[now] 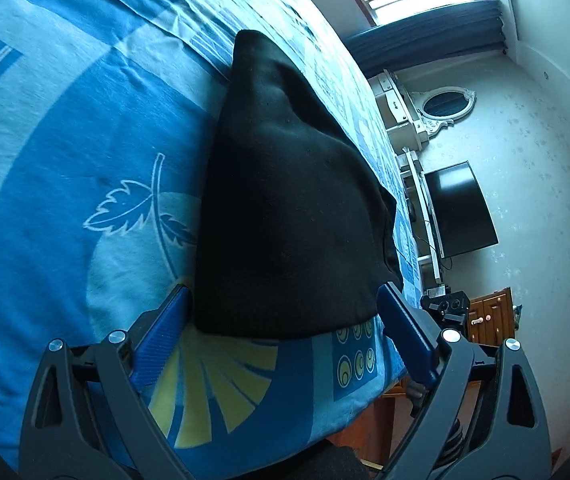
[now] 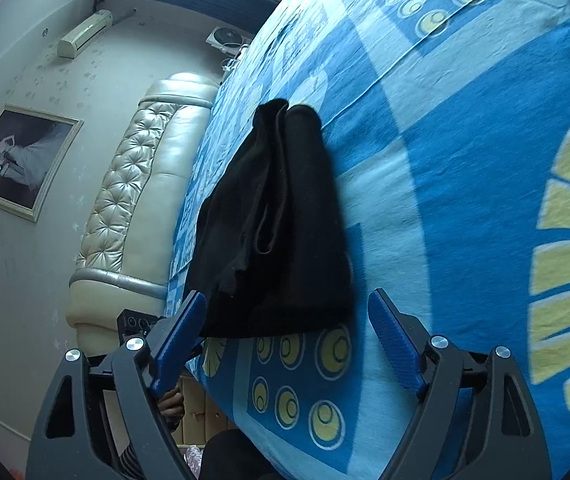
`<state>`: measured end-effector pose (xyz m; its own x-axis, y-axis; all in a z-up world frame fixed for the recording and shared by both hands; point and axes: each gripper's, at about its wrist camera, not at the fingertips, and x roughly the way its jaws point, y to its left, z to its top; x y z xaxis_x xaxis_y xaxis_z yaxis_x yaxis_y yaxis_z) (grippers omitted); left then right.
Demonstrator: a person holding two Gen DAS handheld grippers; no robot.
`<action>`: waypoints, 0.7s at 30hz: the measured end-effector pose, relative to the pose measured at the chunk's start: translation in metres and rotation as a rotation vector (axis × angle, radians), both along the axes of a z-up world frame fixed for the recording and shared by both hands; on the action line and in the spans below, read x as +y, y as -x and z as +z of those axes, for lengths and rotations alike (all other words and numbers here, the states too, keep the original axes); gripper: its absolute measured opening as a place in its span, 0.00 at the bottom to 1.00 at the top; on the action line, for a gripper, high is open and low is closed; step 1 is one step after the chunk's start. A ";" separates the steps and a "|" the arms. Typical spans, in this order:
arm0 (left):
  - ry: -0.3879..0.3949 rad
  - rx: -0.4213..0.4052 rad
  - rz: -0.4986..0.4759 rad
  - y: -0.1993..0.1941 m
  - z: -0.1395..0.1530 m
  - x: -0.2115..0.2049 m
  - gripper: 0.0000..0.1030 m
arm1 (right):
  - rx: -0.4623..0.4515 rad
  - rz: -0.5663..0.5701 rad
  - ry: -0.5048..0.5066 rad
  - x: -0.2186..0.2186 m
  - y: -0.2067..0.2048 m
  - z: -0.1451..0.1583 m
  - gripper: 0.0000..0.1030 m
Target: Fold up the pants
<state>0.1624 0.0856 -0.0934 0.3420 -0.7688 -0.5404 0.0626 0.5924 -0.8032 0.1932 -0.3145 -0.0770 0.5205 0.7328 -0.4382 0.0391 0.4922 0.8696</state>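
Black pants folded on bed; left gripper, right gripper near hem, jaws apart, empty.

Cloth, plastic and padded leather around a bed

The pants are a matt black, softly napped cloth; the bed's blanket is a woven, slightly fuzzy cloth printed in blue, pale blue and yellow. The left hand-held gripper and the right hand-held gripper have matt black plastic arms, ribbed blue plastic pads and shiny metal pivot screws. The headboard is glossy, tufted cream leather. A television screen looks smooth and glossy black.
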 end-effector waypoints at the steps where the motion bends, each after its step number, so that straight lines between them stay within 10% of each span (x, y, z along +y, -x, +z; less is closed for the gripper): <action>1: 0.001 0.000 0.002 -0.002 -0.001 -0.002 0.91 | 0.003 -0.002 -0.001 0.002 -0.001 -0.001 0.80; 11: -0.012 -0.029 0.014 -0.004 -0.001 -0.011 0.90 | 0.026 0.012 0.074 0.029 -0.024 -0.003 0.85; 13: -0.055 -0.023 0.009 -0.005 -0.002 -0.014 0.70 | 0.025 0.030 0.099 0.034 -0.026 -0.002 0.84; 17: -0.128 -0.026 0.000 -0.005 0.000 -0.021 0.61 | 0.037 0.029 0.112 0.037 -0.028 -0.006 0.52; 21: -0.170 -0.039 0.001 -0.004 0.005 -0.027 0.54 | 0.022 0.023 0.084 0.033 -0.026 -0.009 0.44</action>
